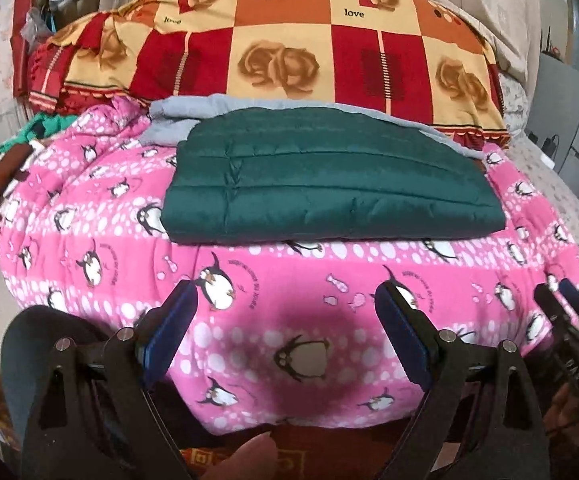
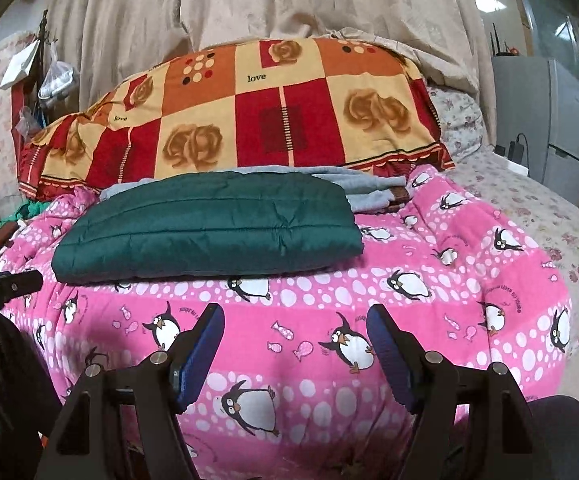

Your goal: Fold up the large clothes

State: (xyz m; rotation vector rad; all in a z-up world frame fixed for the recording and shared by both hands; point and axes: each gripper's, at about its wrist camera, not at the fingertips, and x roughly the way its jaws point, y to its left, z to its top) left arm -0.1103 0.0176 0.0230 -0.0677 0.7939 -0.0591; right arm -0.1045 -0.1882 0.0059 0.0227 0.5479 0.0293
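A dark green quilted garment (image 1: 329, 180) lies folded into a flat rectangle on the pink penguin quilt (image 1: 289, 300); it also shows in the right wrist view (image 2: 209, 228). A folded grey garment (image 1: 193, 114) lies behind it, also in the right wrist view (image 2: 373, 192). My left gripper (image 1: 285, 308) is open and empty, held back over the quilt's near edge. My right gripper (image 2: 293, 328) is open and empty, also short of the green garment; it shows at the right edge of the left wrist view (image 1: 565, 300).
A large red, orange and cream patchwork pillow (image 1: 289, 48) lies behind the garments. A beige curtain (image 2: 269, 4) hangs at the back. Green and red cloth (image 1: 17, 148) is piled at the left. A grey cabinet (image 2: 545, 100) stands at the right beside the floral sheet (image 2: 529, 216).
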